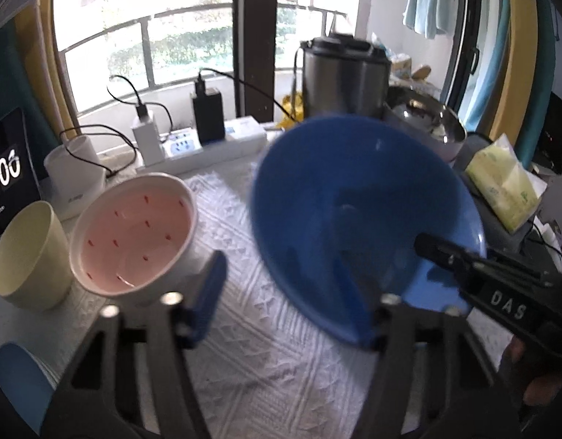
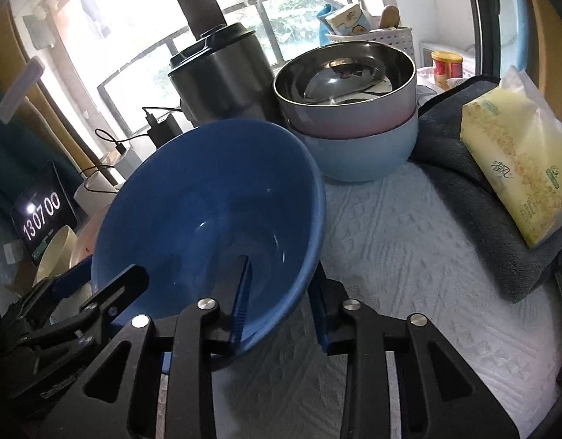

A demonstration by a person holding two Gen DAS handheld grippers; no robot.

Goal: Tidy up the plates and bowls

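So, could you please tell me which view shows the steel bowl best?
The right wrist view: the steel bowl shows whole, nested in a stack, its inside visible. The left wrist view shows only part of it, blurred behind the blue bowl.

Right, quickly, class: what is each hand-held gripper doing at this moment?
Left hand-held gripper: open, gripping nothing.
Right hand-held gripper: closed on the tilted blue bowl, one finger inside the rim, one outside.

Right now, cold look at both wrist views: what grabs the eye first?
The big glossy blue bowl dominates both views, tilted above the white textured cloth, the right gripper straddling its near rim. The left gripper has one finger behind its wall, the other free in front of the pink-lined white bowl. Behind stand stacked steel-lined pastel bowls and a dark steel canister.
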